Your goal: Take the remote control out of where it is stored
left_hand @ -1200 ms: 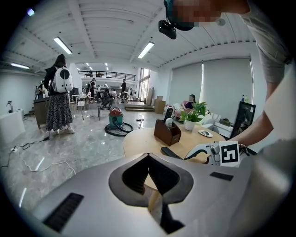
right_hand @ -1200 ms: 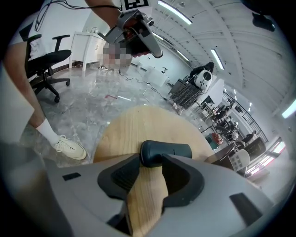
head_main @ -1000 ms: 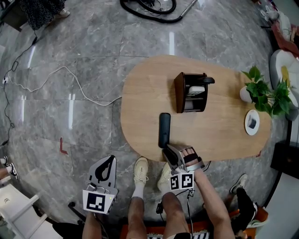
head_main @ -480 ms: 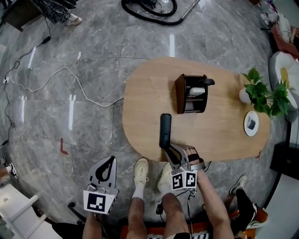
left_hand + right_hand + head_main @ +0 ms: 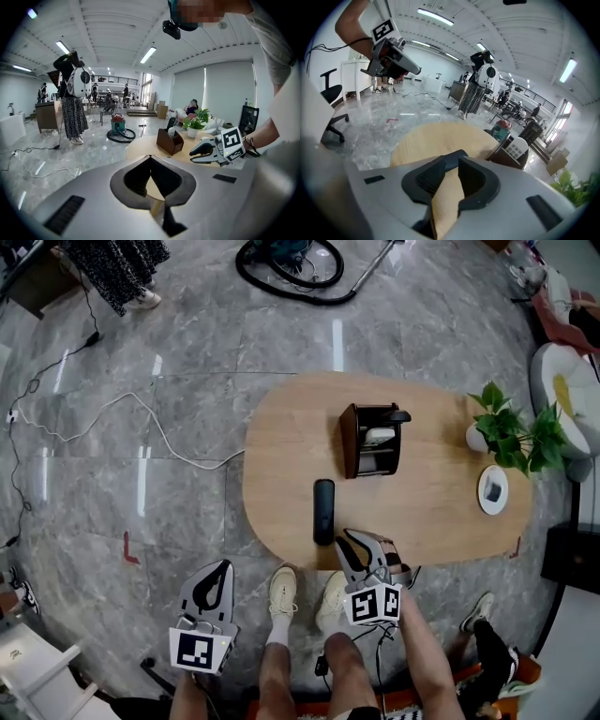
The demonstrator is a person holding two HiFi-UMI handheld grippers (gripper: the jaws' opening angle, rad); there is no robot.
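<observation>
grey marble floor (image 5: 141, 521) is being shown all around, with an oval wooden table (image 5: 281, 456) set at the middle. a brown holder (image 5: 352, 442) is being shown upright toward the far side of the table, and a white remote (image 5: 379, 436) is being seen standing inside it. the black remote (image 5: 323, 511) is being seen outside the holder, laid flat on the bare wood, near and a little left of it. its length is being run from far to near, with its near end close to the table's near edge.

the task is being judged as nearly done: the remote is already out of storage and set down, and nothing is being carried. what is left, by this reading, is only for the claw to be drawn clear. whether the white remote is meant to be taken out too cannot be told.

the right claw (image 5: 349, 540) is being held at the near edge of the table, just beside the remote's near end and slightly to its right, pointed down and toward the far side. its jaws are being held apart, though they have just been closing, and only bare wood is being shown between them. the remote's end is being seen just past the tips, not within them; whether a tip is touching it cannot be told. the left claw (image 5: 223, 566) is being held low over the floor, left of the table and well apart from the remote, its tips brought together on nothing.
</observation>
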